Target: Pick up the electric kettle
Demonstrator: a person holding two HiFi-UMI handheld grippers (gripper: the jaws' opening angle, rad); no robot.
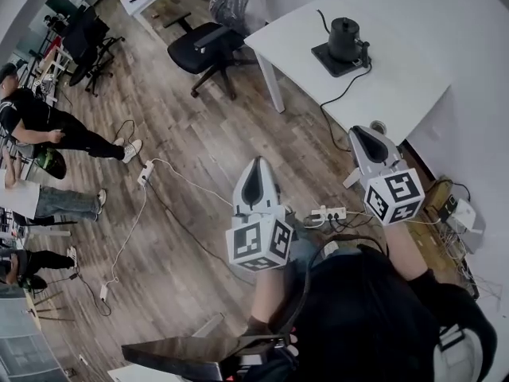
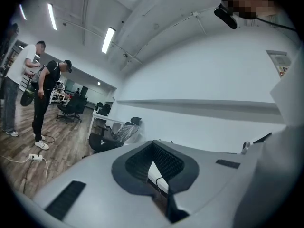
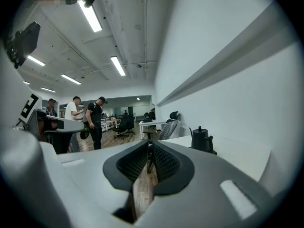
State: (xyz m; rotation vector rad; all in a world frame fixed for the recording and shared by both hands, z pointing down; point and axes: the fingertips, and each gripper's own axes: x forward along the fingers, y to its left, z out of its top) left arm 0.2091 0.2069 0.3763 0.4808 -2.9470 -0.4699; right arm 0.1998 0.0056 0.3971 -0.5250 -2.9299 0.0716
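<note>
**Task item.** The electric kettle [image 1: 345, 40] stands upright on its black base [image 1: 332, 63] on the white bench [image 1: 402, 82], at about 1 o'clock in the head view and well apart from both tools. Its thin spout points toward 10 o'clock. The handle appears to sit on the opposite side, toward 4 o'clock. A cord [image 1: 343, 94] runs from the base toward 7 o'clock and drops over the bench's near edge.

**Tools.** Your right hand-held gripper [image 1: 359, 134] has its jaws pressed together with nothing between them. It is the nearer tool, and the kettle sits at 1 o'clock of its jaws in its own view. Your left hand-held gripper [image 1: 256, 164] is likewise closed and empty.

**Recommendation.**
- You are at the approach stage, so spread the right jaws wide before you reach the bench, not over the kettle.
- Come in from the handle side and set the pads squarely across the handle.
- Close firmly, because a kettle will swing about a loose grip.
- Lift straight up so that the base and cord remain on the bench.
- Keep the left tool clear of the spout.

**Hazards.** A power strip [image 1: 328, 212] and loose cables lie on the floor [image 1: 183, 173] near 6 o'clock of the bench, so mind your footing. An office chair [image 1: 208, 50] stands at the bench's 9 o'clock corner.
</note>
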